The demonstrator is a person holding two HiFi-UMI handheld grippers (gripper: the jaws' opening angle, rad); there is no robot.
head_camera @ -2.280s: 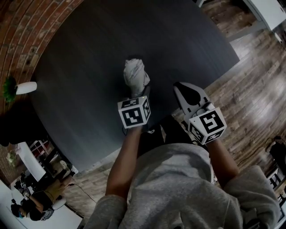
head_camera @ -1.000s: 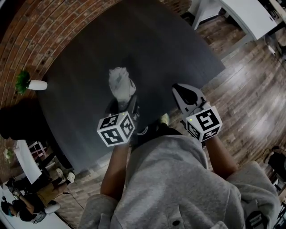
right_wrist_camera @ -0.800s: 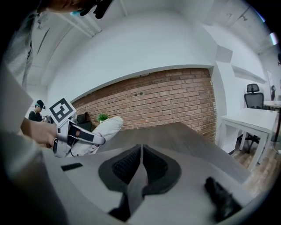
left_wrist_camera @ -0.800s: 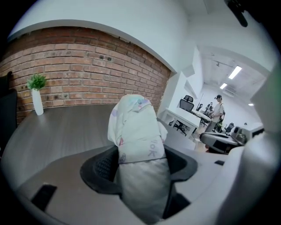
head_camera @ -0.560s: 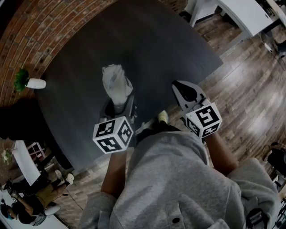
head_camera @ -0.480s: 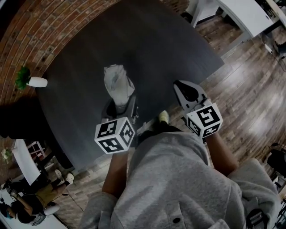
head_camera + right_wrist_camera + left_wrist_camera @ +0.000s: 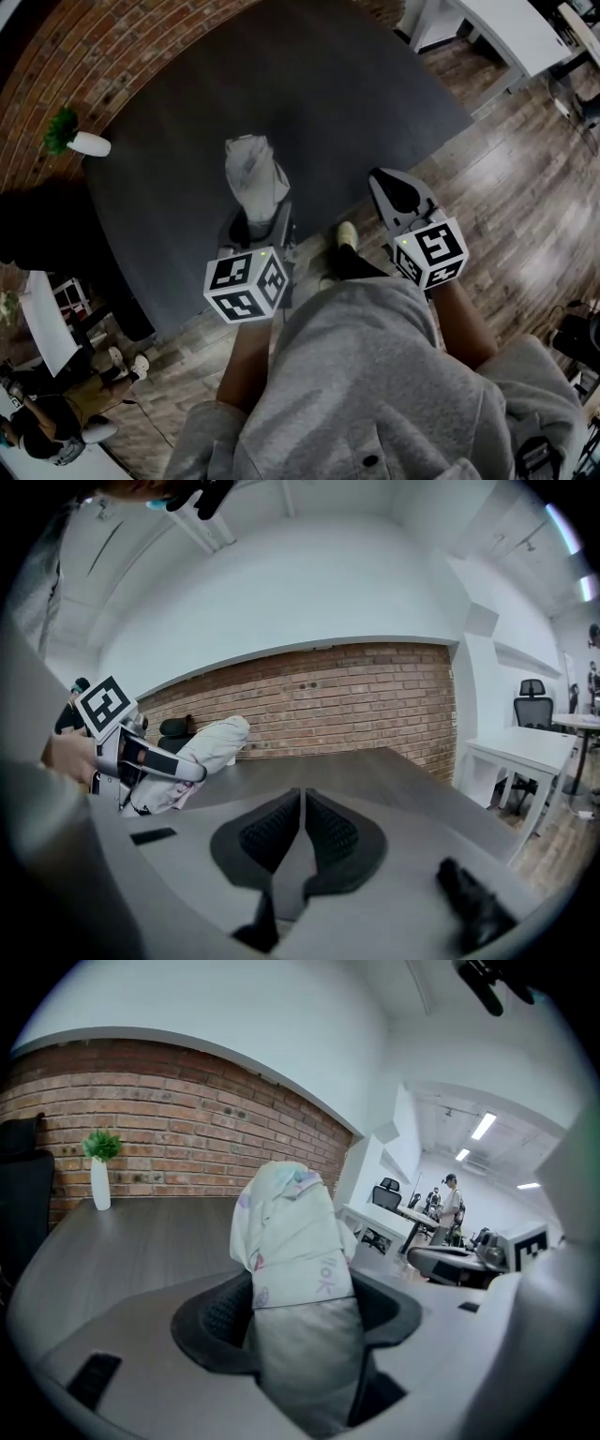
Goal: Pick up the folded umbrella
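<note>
Left gripper (image 7: 298, 1314): jaws wide, clamped on the folded umbrella (image 7: 289, 1241), which sticks up out of them, apparently clear of the dark surface (image 7: 309, 94). Right gripper (image 7: 302, 829): closed, empty. Step: lift, seemingly near complete. Next: hold a firm, steady grip.

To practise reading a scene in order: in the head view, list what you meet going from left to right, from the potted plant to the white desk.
potted plant → folded umbrella → shoe → right tool → white desk
</note>
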